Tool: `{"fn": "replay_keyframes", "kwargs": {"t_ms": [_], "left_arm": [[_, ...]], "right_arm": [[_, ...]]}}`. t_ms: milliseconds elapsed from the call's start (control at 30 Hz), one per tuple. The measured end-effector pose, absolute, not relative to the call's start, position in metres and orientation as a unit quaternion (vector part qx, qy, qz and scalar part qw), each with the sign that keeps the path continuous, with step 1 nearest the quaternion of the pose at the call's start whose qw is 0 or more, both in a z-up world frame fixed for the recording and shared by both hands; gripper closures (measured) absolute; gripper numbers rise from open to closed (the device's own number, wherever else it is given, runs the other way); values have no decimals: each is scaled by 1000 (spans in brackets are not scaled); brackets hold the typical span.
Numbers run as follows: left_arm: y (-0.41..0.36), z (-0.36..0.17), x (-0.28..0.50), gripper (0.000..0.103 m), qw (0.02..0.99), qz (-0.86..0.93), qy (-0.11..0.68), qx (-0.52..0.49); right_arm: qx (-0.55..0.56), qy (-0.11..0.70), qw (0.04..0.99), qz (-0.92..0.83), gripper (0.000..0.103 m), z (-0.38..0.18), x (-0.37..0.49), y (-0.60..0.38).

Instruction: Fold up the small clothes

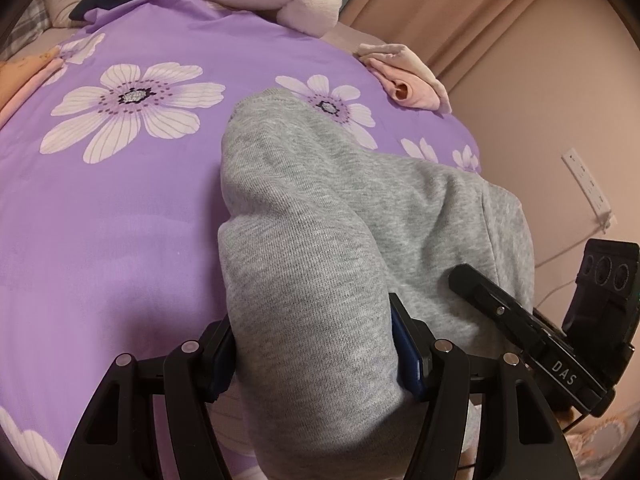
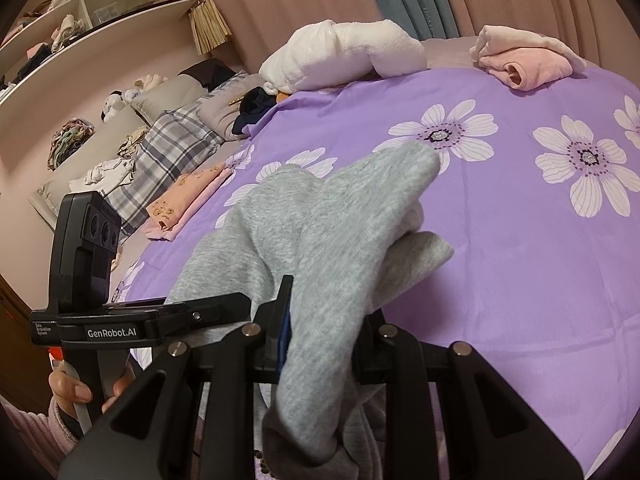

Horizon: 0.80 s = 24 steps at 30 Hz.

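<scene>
between the blue-padded fingers (image 1: 404, 344) of the left gripper (image 1: 316, 352) sits a thick bunch of grey sweatpants (image 1: 320, 216), the fingers pressed against the fabric on both sides and holding it. the right gripper (image 2: 320, 328) likewise has its fingers (image 2: 285, 320) clamped on a fold of the same grey sweatpants (image 2: 328, 240), the cloth draping down over the mechanism. both grippers hold the garment side by side, and its far part trails forward onto the purple bedsheet (image 1: 120, 208) printed with white flowers. in the left wrist view the right gripper (image 1: 532, 320) shows at the right edge; in the right wrist view the left gripper (image 2: 132, 320) shows at the left, with the person's hand (image 2: 80, 392) on its handle. farther out on the bed lie a folded pink garment (image 2: 524, 64), a white fluffy bundle (image 2: 344, 52), a dark blue garment (image 2: 252, 108) and a peach printed garment (image 2: 188, 192) near plaid pillows (image 2: 172, 148). shelves (image 2: 80, 20) line the wall beyond.
</scene>
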<state>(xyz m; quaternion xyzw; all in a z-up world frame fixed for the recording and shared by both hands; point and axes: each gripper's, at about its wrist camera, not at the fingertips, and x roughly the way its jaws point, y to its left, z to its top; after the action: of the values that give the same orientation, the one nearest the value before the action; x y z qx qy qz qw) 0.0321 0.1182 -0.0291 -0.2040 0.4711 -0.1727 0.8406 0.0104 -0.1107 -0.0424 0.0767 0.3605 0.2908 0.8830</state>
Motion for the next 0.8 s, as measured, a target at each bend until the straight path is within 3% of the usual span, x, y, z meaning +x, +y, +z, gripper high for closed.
{"fn": "replay_keyframes", "kwargs": {"t_ms": [800], "left_arm": [[119, -36, 57, 38, 839, -167, 475, -206]], "right_arm": [[74, 359, 884, 290, 79, -46, 30, -108]]}}
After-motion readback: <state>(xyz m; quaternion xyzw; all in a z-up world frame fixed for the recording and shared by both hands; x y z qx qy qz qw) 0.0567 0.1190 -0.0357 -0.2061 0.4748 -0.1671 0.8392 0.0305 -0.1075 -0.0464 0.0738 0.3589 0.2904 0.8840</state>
